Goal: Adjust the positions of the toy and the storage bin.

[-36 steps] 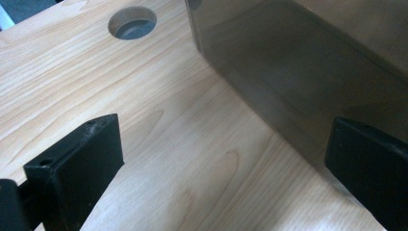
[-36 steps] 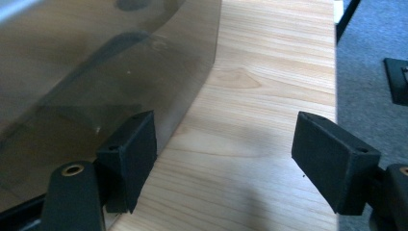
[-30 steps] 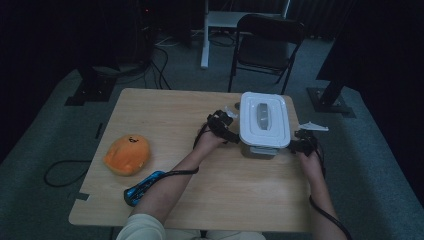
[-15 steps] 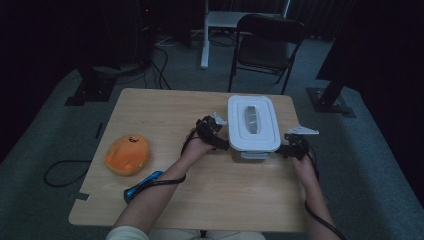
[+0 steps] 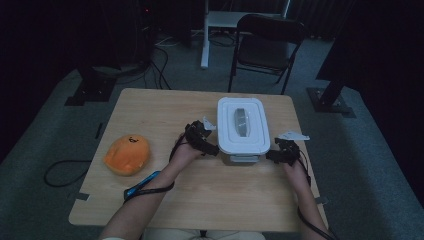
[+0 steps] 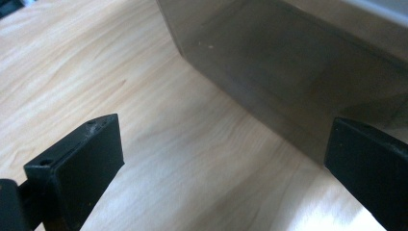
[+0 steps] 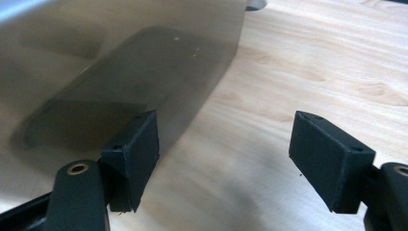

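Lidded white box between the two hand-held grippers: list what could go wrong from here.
1. The left hand-held gripper and right hand-held gripper flank the box with jaws open, gripping nothing, so it may twist or slip while being pushed.
2. The box sits toward the right side of the table; an uneven push could drive it towards that edge.
3. Whether the lid is latched cannot be told; a knock might lift it.

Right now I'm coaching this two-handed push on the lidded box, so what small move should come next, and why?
Probably keep easing the box toward the table's middle, both sides together. The left tool and right tool flank its near corners with jaws open, one jaw of each against a wall and nothing clamped, so an uneven push would likely swing it.
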A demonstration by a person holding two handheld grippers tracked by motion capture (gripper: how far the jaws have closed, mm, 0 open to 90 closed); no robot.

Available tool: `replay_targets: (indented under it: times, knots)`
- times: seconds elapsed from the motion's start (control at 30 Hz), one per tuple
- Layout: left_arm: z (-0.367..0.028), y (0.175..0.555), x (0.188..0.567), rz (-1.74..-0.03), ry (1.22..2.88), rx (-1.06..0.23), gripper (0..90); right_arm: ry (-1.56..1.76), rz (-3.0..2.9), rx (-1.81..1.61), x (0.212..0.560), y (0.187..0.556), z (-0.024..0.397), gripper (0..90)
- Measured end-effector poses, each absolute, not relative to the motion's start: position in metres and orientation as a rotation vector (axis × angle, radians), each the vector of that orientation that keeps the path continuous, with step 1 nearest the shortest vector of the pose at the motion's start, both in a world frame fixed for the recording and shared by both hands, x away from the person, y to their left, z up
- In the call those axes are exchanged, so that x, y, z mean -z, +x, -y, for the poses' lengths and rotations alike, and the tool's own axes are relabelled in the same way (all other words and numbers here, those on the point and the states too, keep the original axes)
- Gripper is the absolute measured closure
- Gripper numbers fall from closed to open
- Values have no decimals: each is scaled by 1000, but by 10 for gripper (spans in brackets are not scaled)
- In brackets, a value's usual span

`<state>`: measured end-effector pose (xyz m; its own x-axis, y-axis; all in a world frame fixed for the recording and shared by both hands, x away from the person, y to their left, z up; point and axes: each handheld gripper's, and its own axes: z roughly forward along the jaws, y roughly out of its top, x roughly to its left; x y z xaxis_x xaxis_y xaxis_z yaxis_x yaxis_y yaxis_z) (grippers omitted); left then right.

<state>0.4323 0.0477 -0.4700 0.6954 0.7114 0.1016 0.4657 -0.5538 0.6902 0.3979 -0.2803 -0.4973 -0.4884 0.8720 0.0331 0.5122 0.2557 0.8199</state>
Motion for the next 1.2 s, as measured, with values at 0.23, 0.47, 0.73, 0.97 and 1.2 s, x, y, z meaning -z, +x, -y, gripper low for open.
replay_targets:
  times: [0.23, 0.47, 0.73, 0.97, 1.2]
  knots:
    - [-58, 438, 477, -936, 2213, -468, 5, 1297, -2075, -1118, 504, 400, 281, 189]
    - [-65, 461, 486, -996, 2189, -464, 5, 1360, -2045, -1049, 509, 425, 287, 171]
    - [-61, 480, 483, -1005, 2181, -482, 5, 1423, -1999, -1092, 500, 451, 289, 155]
    - [-49, 488, 476, -986, 2198, -508, 6, 1394, -2005, -1127, 493, 458, 282, 157]
    - [-48, 485, 473, -976, 2218, -505, 6, 1379, -2032, -1129, 491, 455, 281, 194]
